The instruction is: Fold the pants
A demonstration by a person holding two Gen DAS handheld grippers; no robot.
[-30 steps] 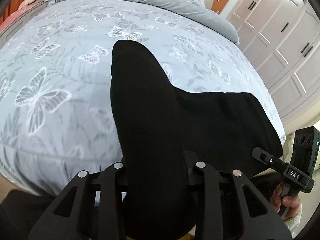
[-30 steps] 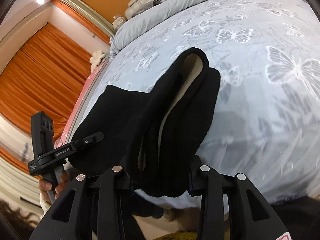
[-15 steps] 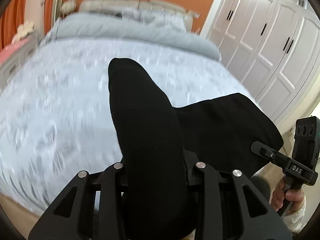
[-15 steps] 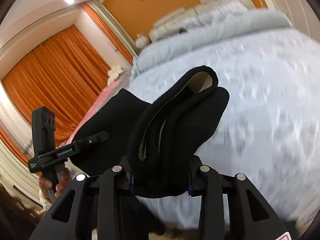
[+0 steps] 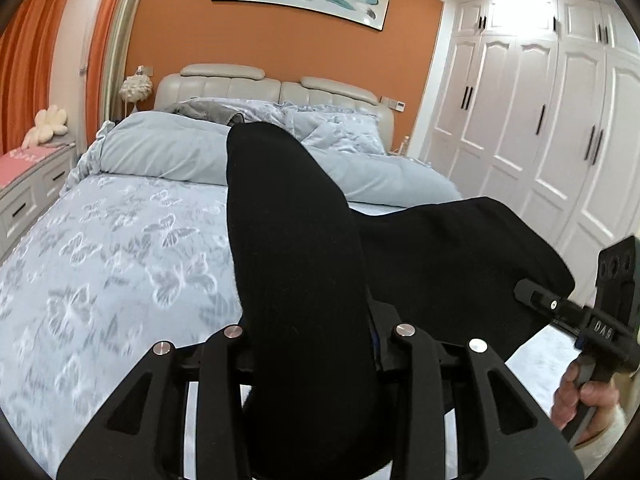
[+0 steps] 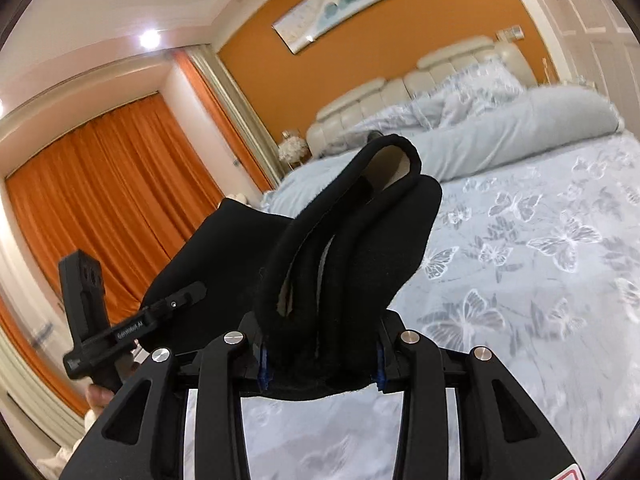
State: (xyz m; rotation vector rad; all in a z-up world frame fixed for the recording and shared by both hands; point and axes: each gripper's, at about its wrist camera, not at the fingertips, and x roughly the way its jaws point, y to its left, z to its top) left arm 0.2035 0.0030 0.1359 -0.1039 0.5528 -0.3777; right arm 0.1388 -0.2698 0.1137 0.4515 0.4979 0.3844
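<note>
The black pants [image 5: 296,260] hang lifted above the bed [image 5: 120,260], stretched between both grippers. My left gripper [image 5: 316,344] has a thick fold of the fabric bulging up between its jaws, which are easing open while still clamping the cloth. In the right wrist view my right gripper [image 6: 320,360] is shut on a bunched edge of the pants [image 6: 360,248], with pale lining showing inside the fold. Each view shows the other gripper off to the side: the right gripper [image 5: 560,308] and the left gripper [image 6: 172,304], both at the cloth's far edge.
The butterfly-print sheet [image 6: 540,280] spreads ahead, with a rolled grey-blue duvet [image 5: 168,152] and pillows at the headboard. White wardrobe doors [image 5: 540,120] stand to the right, a drawer unit [image 5: 28,196] and orange curtains [image 6: 100,200] to the left. A hand [image 5: 580,396] holds the right gripper's handle.
Both grippers rose and tilted up with the pants in them; the views swung from the sheet close below to the headboard and wall. The pants stay gripped at both ends.
</note>
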